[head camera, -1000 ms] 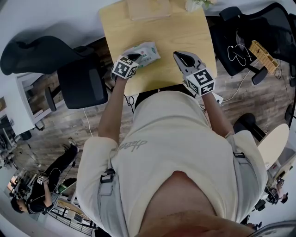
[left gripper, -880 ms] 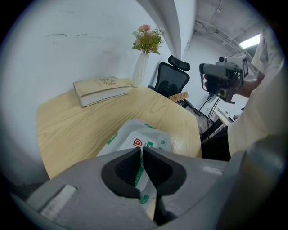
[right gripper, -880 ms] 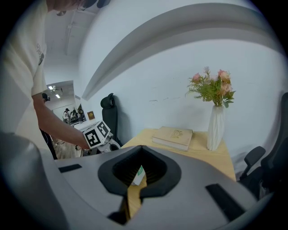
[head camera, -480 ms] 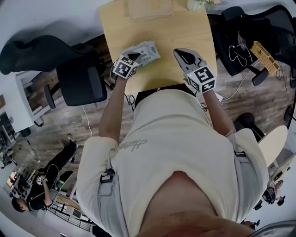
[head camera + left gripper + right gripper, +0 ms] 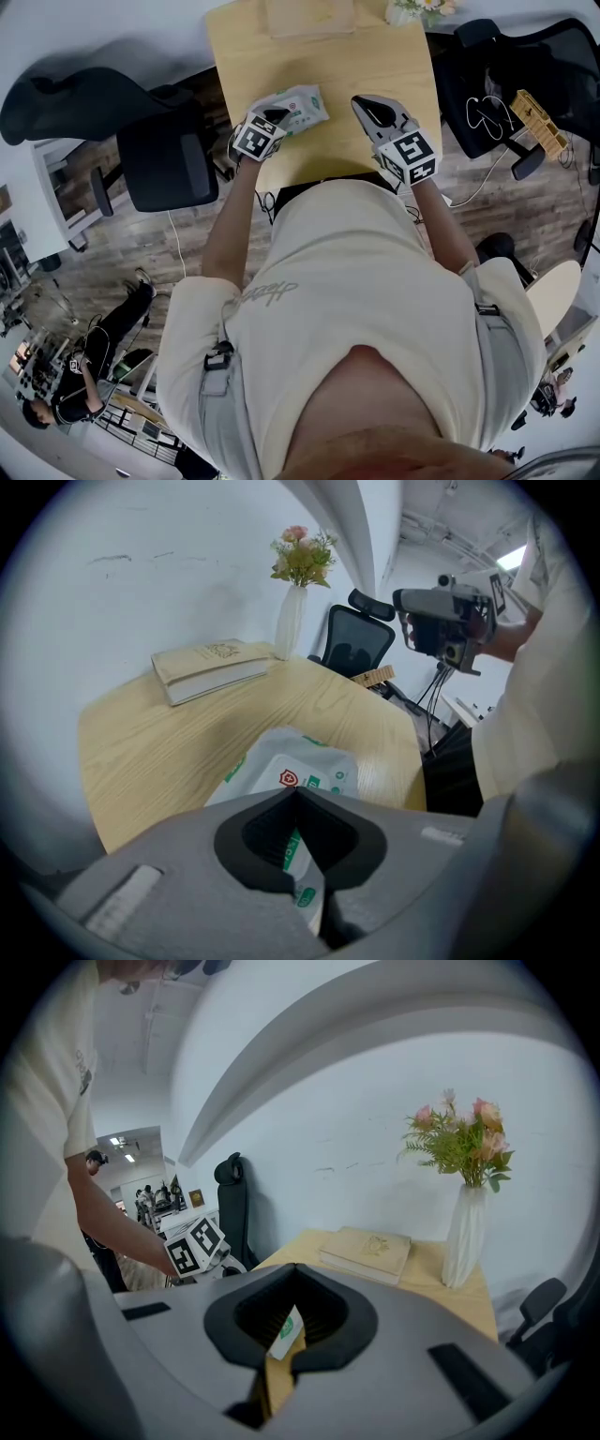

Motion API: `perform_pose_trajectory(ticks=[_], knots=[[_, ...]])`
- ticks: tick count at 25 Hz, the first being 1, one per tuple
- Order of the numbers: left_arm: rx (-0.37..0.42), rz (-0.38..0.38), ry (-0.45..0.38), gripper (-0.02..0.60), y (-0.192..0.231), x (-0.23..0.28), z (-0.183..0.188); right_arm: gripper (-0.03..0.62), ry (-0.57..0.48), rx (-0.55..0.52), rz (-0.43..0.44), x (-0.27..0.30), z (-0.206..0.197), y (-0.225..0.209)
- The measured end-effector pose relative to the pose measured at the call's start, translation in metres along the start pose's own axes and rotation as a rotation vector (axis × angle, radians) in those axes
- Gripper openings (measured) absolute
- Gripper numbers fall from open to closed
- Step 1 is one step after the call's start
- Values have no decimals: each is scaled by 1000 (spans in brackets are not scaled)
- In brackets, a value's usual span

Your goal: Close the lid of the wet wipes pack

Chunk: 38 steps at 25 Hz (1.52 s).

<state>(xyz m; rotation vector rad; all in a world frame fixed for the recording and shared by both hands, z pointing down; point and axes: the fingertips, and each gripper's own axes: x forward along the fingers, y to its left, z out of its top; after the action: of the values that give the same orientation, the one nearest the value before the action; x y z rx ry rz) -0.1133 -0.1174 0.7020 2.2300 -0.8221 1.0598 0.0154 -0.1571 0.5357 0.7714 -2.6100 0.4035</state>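
white-green wet wipes pack (image 5: 298, 103) lies flat on table (image 5: 375, 56).

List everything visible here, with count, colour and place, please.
table: one, light wood, before the person
wet wipes pack: one, white with green print, on the table's near left
book: one, beige, at the table's far edge
vase with flowers: one, white vase, pink flowers, beside the book
office chairs: two, black, either side of the table
left gripper: one, grey, jaws shut, at the pack's near end
right gripper: one, grey, jaws shut, clear of the pack
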Motion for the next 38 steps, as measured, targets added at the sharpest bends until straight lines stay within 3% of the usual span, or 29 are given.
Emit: perform_pose_trajectory(ticks=[6, 17, 28, 38], knots=[[-106, 9, -237, 17, 7, -30, 28, 2, -7, -22, 10, 4, 8, 8], [-108, 116, -615, 18, 12, -157, 111, 2, -64, -86, 6, 7, 43, 32], [-33, 241, -765, 18, 5, -272, 152, 2, -222, -177, -7, -5, 137, 50], [48, 349, -878, 18, 3, -340, 192, 2, -351, -293, 1, -16, 223, 70]])
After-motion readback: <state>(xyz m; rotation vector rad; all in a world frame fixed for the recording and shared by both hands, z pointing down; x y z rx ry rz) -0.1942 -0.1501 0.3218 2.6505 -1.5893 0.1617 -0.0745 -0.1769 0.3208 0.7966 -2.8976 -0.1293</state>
